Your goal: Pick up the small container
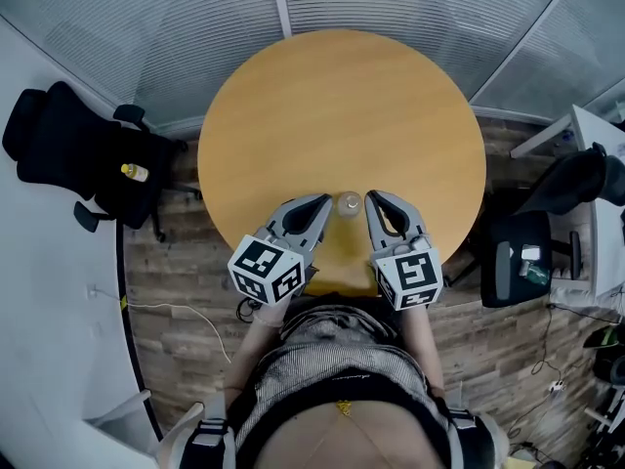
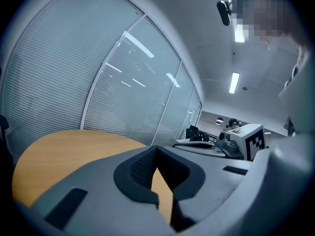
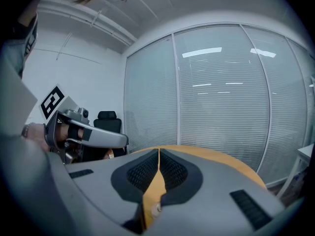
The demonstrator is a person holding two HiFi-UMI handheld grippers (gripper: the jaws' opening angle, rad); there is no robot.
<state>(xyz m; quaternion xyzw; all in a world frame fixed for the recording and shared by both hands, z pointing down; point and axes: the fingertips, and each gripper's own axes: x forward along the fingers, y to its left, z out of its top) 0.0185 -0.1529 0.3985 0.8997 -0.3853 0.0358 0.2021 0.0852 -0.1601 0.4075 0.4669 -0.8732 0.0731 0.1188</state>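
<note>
A small clear container [image 1: 349,203] with a round lid stands on the round wooden table [image 1: 342,106], near its front edge. My two grippers flank it, tips pointing away from me. The left gripper [image 1: 325,201] has its tip just left of the container and the right gripper [image 1: 371,196] just right of it, both close to it. The left gripper [image 2: 156,149] has its jaws together with nothing between them. So does the right gripper [image 3: 158,152]. The right gripper view shows the left gripper [image 3: 83,134] off to its side. The container is not held.
A black office chair [image 1: 68,154] with a small yellow thing [image 1: 134,172] on it stands left of the table. Another dark chair [image 1: 518,257] and a white desk [image 1: 596,164] stand at the right. Glass walls with blinds [image 1: 234,18] curve round the far side.
</note>
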